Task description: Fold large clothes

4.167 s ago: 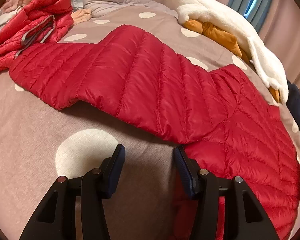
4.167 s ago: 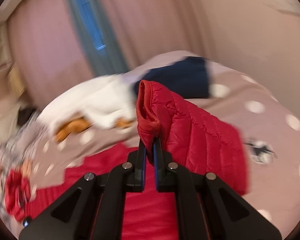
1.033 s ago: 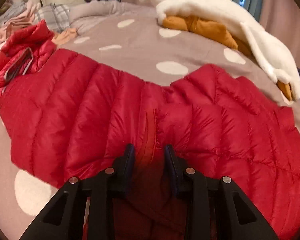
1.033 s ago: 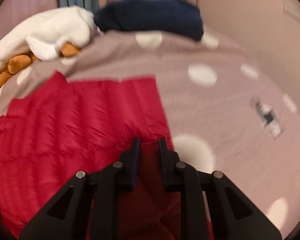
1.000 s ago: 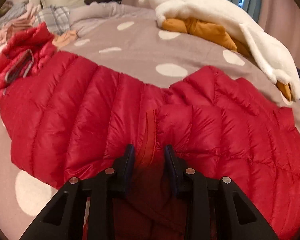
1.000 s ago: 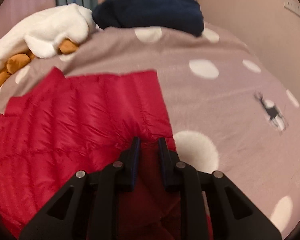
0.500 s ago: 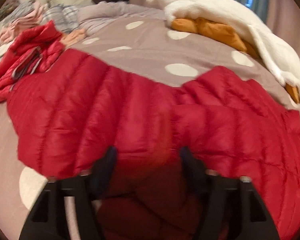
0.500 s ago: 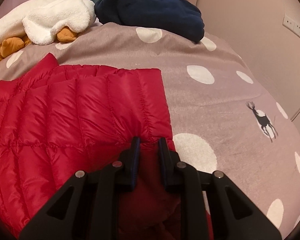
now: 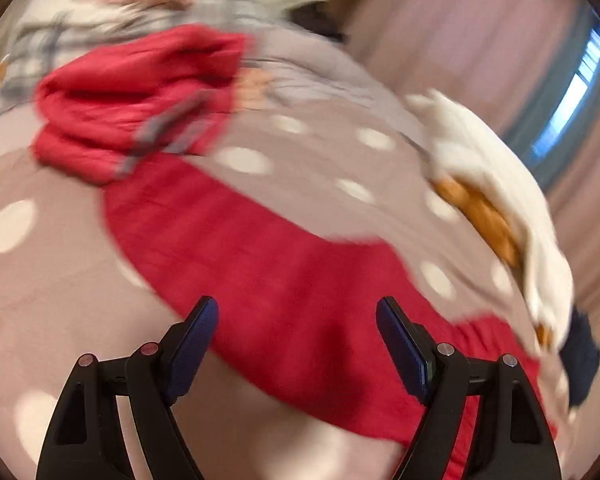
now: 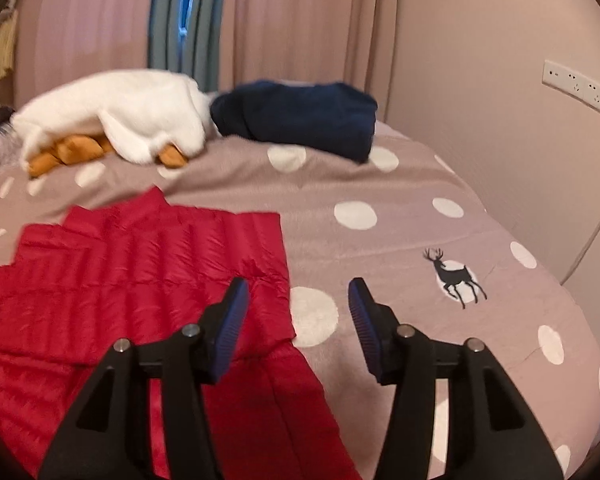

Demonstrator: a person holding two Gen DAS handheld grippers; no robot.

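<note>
A bed is covered by a mauve-grey spread (image 10: 400,248) printed with white dots, one of which carries a small black deer (image 10: 454,276). Across this spread a red quilted down jacket (image 10: 132,272) is laid flat, a panel of it folded over the body so that its straight edge lies near the middle of the bed; in the blurred left wrist view the same jacket (image 9: 268,264) is seen as a long red band. The left gripper (image 9: 296,320) is held above the jacket with its jaws wide and nothing between the pads. The right gripper (image 10: 296,300) is seen with its jaws opening, clear of the fabric, over the jacket's right edge and the bare spread. At the far side a white fleece garment (image 10: 116,112) is draped over something orange-brown (image 10: 72,152), and a folded navy garment (image 10: 300,116) is set just beside it. A second crumpled red garment (image 9: 136,100) and a heap of plaid and pink clothes (image 9: 120,8) are piled at the head end. The room is closed in by pink curtains (image 10: 300,20) with a blue-grey gap at the window, and a row of wall sockets (image 10: 580,88) is fixed to the pale wall on the right
</note>
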